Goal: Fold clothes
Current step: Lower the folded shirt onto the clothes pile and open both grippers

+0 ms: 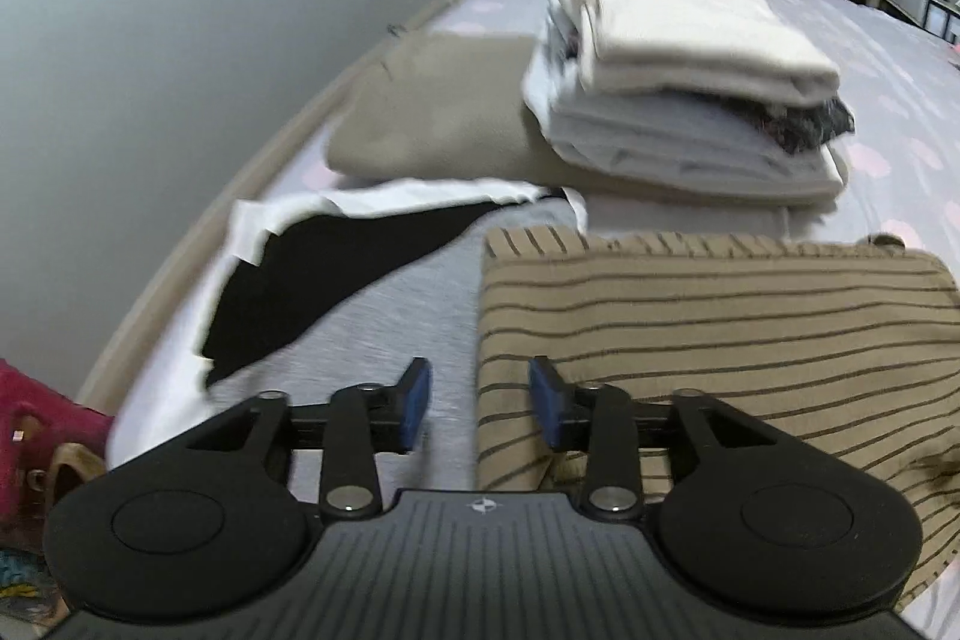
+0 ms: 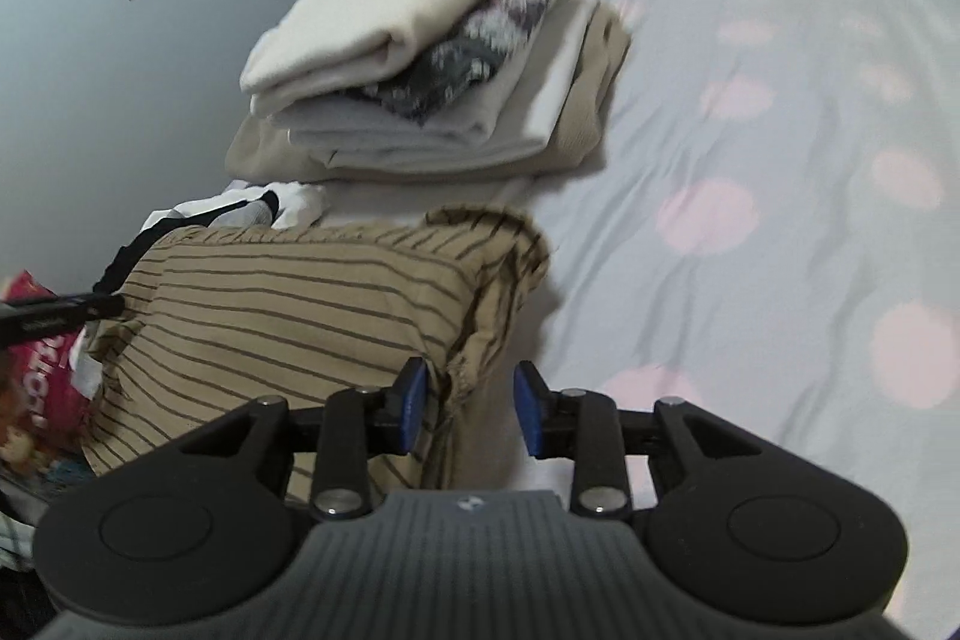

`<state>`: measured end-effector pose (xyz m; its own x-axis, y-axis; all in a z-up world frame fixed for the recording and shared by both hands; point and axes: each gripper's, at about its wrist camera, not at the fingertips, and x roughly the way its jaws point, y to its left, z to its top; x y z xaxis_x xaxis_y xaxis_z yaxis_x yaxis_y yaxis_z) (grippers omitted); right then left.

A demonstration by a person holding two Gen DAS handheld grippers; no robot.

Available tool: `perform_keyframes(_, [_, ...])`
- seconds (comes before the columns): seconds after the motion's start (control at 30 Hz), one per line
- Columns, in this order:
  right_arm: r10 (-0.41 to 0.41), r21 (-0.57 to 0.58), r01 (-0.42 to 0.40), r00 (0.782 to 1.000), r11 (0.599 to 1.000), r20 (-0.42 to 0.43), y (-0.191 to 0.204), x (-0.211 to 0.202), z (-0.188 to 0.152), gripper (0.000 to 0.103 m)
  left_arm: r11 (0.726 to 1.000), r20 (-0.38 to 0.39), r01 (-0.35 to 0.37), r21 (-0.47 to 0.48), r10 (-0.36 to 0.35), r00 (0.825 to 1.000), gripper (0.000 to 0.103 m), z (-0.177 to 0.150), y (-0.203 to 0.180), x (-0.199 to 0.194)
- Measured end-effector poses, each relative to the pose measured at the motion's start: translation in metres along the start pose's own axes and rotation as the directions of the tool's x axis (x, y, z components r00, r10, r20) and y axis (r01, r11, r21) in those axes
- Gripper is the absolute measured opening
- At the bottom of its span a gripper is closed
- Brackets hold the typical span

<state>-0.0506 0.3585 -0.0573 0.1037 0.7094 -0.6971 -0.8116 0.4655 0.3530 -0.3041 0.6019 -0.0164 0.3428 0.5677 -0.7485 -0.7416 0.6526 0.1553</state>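
Note:
A tan garment with thin dark stripes [image 1: 720,316] lies folded on the bed; in the right wrist view the same striped garment [image 2: 288,304] shows a rumpled right edge. My left gripper [image 1: 480,400] stands open over the garment's left edge, nothing between its blue pads. Over the garment's right edge my right gripper [image 2: 468,409] is open too, and a fold of the fabric rises between its fingers without being pinched. Behind sits a stack of folded clothes [image 1: 678,64], cream on top, a dark patterned piece in the middle, white below; the stack [image 2: 420,58] rests on a beige piece.
A black and white garment [image 1: 336,268] lies flat left of the striped one, on grey cloth. The lilac bedsheet [image 2: 780,160] with pink dots spreads to the right. A grey wall [image 1: 180,40] runs along the bed's left side. Red clutter [image 2: 42,340] sits at the lower left.

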Motion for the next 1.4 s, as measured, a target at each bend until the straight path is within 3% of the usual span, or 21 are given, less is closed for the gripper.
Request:
perform_keyframes(0.03, [-0.017,-0.021,0.017,1.000,1.000,0.013,0.002,-0.007,0.001,0.036,1.000,0.029,-0.014,-0.007,0.014,0.999,0.051,0.000,-0.003,-0.012])
perform_keyframes(0.13, [-0.030,-0.065,0.033,0.999,0.997,0.040,0.007,-0.026,0.003,0.042,1.000,0.100,-0.014,-0.020,0.016,0.995,0.055,-0.001,-0.013,-0.045])
perform_keyframes(0.33, [-0.021,-0.137,0.033,0.996,0.990,0.082,0.025,-0.065,0.002,0.051,1.000,0.127,-0.019,-0.015,0.021,0.992,0.064,-0.008,-0.048,-0.097])
perform_keyframes(0.53, [0.013,-0.251,0.023,0.990,0.968,0.139,0.052,-0.105,-0.009,0.063,0.996,0.158,0.071,-0.055,-0.061,0.986,0.069,-0.025,-0.075,-0.132])
perform_keyframes(0.6, [0.026,-0.276,0.019,0.987,0.961,0.158,0.059,-0.117,-0.014,0.075,0.995,0.165,0.079,-0.064,-0.067,0.984,0.069,-0.029,-0.082,-0.139])
perform_keyframes(0.7, [0.047,-0.293,0.009,0.982,0.956,0.184,0.067,-0.135,-0.022,0.079,0.993,0.185,0.099,-0.057,-0.087,0.979,0.071,-0.036,-0.095,-0.149])
perform_keyframes(0.93, [-0.004,-0.285,0.079,0.968,0.955,0.253,0.075,-0.165,-0.046,0.085,0.992,0.207,0.103,-0.067,-0.087,0.974,0.073,-0.051,-0.127,-0.174])
perform_keyframes(1.03, [-0.071,-0.263,0.152,0.953,0.953,0.293,0.077,-0.175,-0.059,0.096,0.993,0.218,0.090,-0.077,-0.071,0.973,0.073,-0.060,-0.139,-0.182])
perform_keyframes(1.1, [-0.083,-0.261,0.172,0.944,0.950,0.319,0.077,-0.181,-0.068,0.097,0.993,0.227,0.078,-0.084,-0.057,0.972,0.074,-0.066,-0.147,-0.187])
perform_keyframes(1.4, [-0.088,-0.297,0.184,0.947,0.937,0.308,0.073,-0.189,-0.099,0.097,0.991,0.230,0.051,-0.127,-0.021,0.973,0.077,-0.098,-0.177,-0.197])
